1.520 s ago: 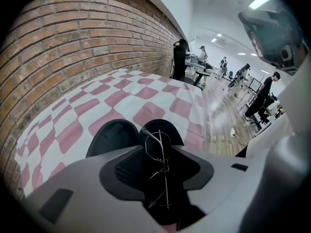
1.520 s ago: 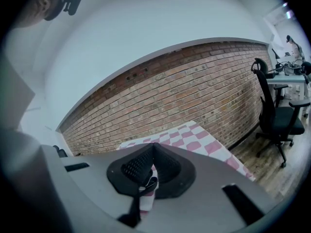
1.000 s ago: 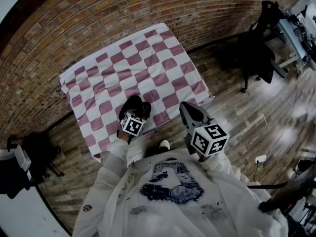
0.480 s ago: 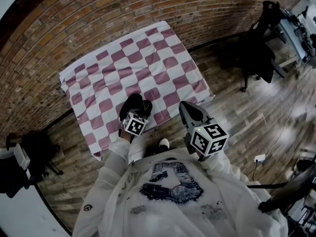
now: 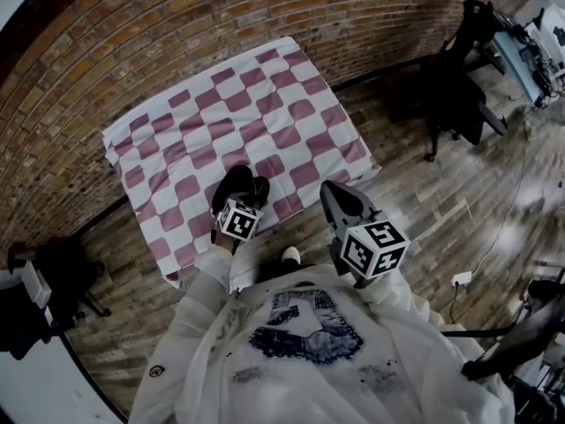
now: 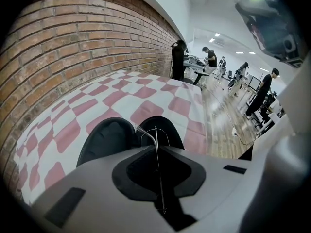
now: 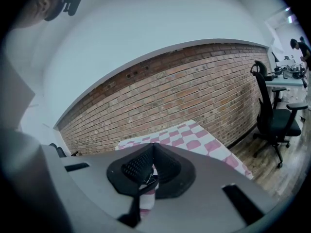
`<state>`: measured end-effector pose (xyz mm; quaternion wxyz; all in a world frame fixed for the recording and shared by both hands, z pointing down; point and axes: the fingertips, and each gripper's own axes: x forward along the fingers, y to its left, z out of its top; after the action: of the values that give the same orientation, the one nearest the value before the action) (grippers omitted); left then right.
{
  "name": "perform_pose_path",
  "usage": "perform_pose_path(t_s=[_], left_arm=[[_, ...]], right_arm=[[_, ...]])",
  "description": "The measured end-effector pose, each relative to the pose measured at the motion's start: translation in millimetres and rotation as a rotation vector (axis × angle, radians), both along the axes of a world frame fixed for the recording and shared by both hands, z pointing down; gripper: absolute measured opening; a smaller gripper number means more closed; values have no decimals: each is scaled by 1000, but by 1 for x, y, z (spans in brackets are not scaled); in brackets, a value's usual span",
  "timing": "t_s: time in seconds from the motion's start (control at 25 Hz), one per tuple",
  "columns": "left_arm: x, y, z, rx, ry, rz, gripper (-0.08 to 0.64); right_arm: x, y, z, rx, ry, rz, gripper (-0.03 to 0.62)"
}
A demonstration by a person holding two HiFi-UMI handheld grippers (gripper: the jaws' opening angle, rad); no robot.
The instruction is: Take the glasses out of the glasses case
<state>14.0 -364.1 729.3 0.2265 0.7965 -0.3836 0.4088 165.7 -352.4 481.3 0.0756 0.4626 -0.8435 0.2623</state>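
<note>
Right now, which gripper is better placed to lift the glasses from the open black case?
Left. Jaws of the left gripper have just been closing on the thin metal glasses in the black clamshell case; the right gripper hangs shut, apart from it.

Counter [image 5: 291, 104] under a pink-and-white checked cloth stands against the brick wall [image 5: 177, 34], at 11 o'clock. A black glasses case [image 5: 231, 184] lies open at the counter's 6 o'clock edge. The left claw [image 5: 240, 197] points down onto the case, its jaws just closing; anything between them is not discernible. The right claw [image 5: 334, 193], at 3 o'clock of the left, is clear of the case. A black office chair [image 5: 459, 95] stands on the wooden floor [image 5: 424, 210] at 2 o'clock.
</note>
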Motion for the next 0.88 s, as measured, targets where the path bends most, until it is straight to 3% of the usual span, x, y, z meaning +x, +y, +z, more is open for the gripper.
perform_pose_path(t_s=[0.56, 0.88], left_arm=[[-34, 5, -57, 82, 104, -90, 35], [-56, 34, -109, 184, 162, -103, 35]], right_arm=[[-30, 33, -12, 21, -1, 16, 14], [-64, 71, -24, 50, -6, 26, 14]])
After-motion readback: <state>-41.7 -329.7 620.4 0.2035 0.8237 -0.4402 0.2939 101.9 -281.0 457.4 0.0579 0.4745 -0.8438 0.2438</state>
